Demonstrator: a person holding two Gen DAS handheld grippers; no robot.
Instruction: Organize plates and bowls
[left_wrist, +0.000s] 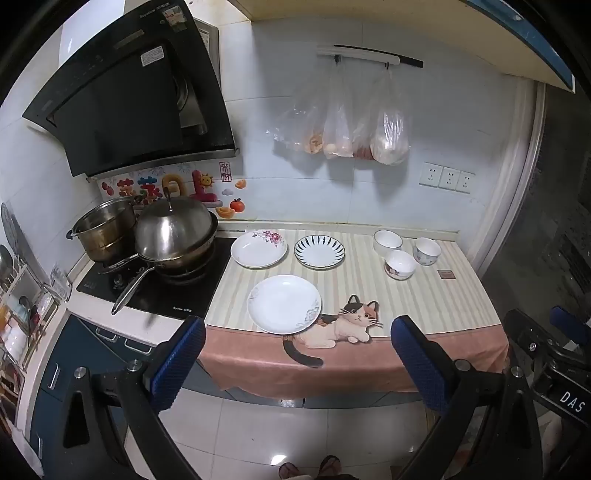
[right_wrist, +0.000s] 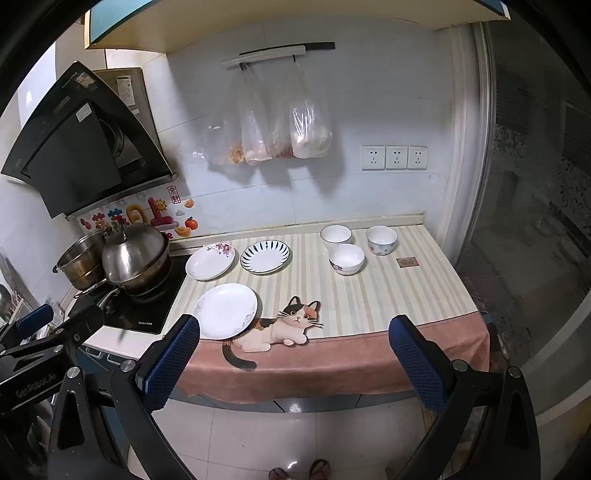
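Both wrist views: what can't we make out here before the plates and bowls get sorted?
- Wok contents: hidden under its steel dome lid, both views.
- Hanging plastic bags: contents blurred through the film.
- Small brown tile beside the bowls: print too small to read.
- Dish rack: cut off by the left wrist view's left edge, smeared by fisheye.
- Behind the right-hand glass: only dim reflections.

Plates, bowls on clothed counter
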